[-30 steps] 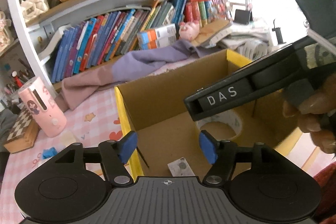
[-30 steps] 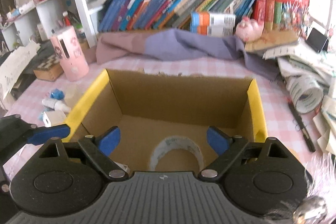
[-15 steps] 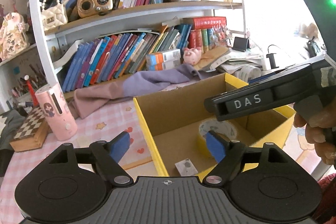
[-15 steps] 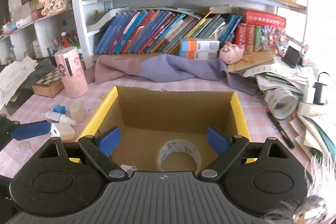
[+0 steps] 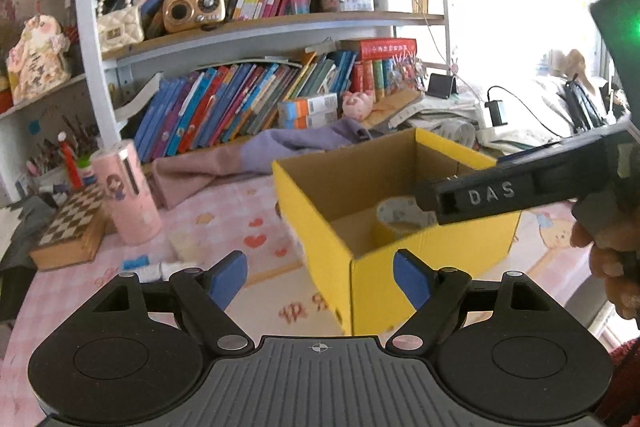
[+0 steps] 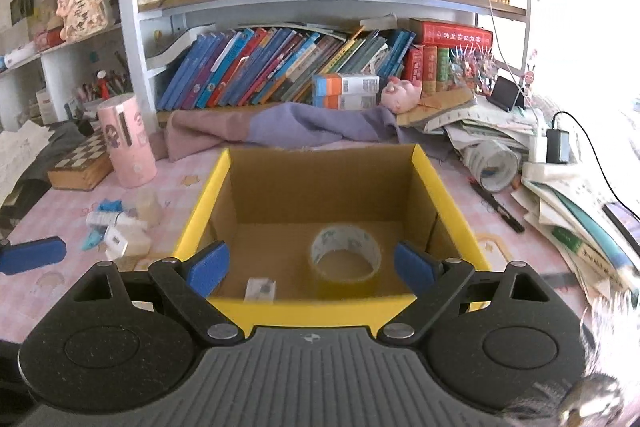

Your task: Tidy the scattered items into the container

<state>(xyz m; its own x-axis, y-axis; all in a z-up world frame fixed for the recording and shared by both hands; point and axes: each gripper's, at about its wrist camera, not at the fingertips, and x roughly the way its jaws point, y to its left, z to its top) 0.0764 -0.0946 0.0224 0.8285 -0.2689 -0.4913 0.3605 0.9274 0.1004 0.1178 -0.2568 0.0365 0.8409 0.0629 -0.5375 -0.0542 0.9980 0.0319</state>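
Note:
A yellow cardboard box (image 6: 434, 183) stands open on the pink tablecloth; it also shows in the left wrist view (image 5: 320, 223). Inside lie a tape roll (image 6: 346, 255) and a small white packet (image 6: 261, 289). Scattered small items (image 6: 120, 227), white bottles and blue scraps, lie left of the box. My right gripper (image 6: 312, 265) is open and empty, above the box's near edge. My left gripper (image 5: 320, 277) is open and empty, near the box's front left corner. The right gripper's body (image 5: 520, 187) crosses the left wrist view.
A pink cylinder (image 6: 126, 143) and a chessboard box (image 6: 82, 163) stand at the back left. A purple cloth (image 6: 288, 125) lies behind the box before the bookshelf. Papers, a second tape roll (image 6: 494, 165) and a pen (image 6: 498, 207) lie to the right.
Both grippers have pulled back and up from inside the box. The box now shows whole, with the tape roll and packet left inside.

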